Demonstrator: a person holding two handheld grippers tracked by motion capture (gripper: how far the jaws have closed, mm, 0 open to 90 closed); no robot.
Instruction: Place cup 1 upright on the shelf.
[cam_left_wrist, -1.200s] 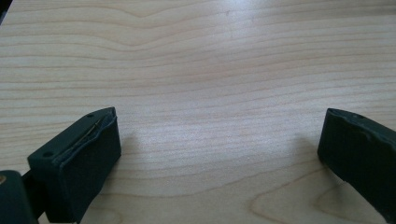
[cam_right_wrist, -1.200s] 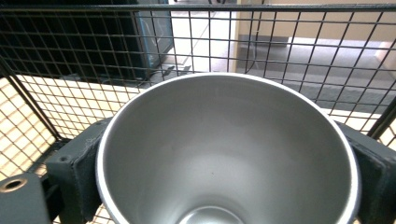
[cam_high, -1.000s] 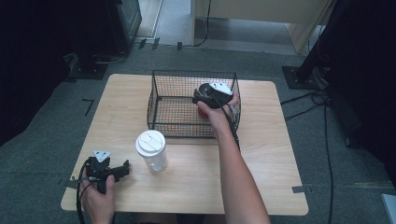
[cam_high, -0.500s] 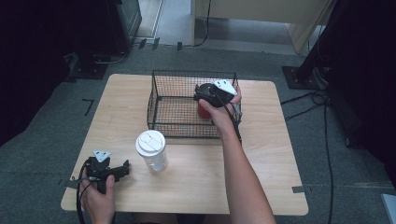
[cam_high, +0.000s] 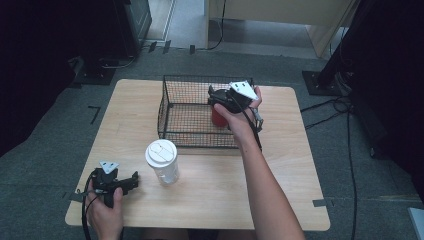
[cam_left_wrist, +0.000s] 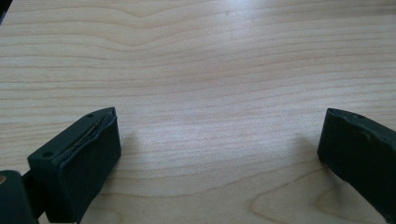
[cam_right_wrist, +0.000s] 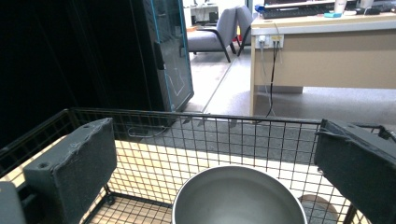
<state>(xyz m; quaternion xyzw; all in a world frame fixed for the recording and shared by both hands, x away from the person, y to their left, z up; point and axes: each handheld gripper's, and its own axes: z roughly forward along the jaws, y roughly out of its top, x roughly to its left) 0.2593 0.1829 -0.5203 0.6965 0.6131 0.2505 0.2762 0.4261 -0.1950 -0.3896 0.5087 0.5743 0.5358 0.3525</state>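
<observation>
A red cup (cam_high: 218, 118) with a shiny metal inside (cam_right_wrist: 238, 198) stands upright in the black wire basket (cam_high: 163, 112) at the back of the wooden table (cam_high: 290, 165). My right gripper (cam_high: 215, 96) hovers just above the cup, inside the basket's right end. In the right gripper view its jaws (cam_right_wrist: 217, 140) stand wide open on either side of the cup's rim, without touching it. My left gripper (cam_high: 130, 181) rests near the table's front left corner, open, with bare wood (cam_left_wrist: 210, 60) between its jaws (cam_left_wrist: 219, 144).
A clear tumbler with a white lid (cam_high: 162, 160) stands in front of the basket, right of my left gripper. The basket's far mesh wall (cam_right_wrist: 187, 126) rises just beyond the cup. Cables and dark equipment stand on the floor around the table.
My right gripper has shifted slightly up and back over the basket, and the red cup now shows beneath it. The left gripper has stayed put.
</observation>
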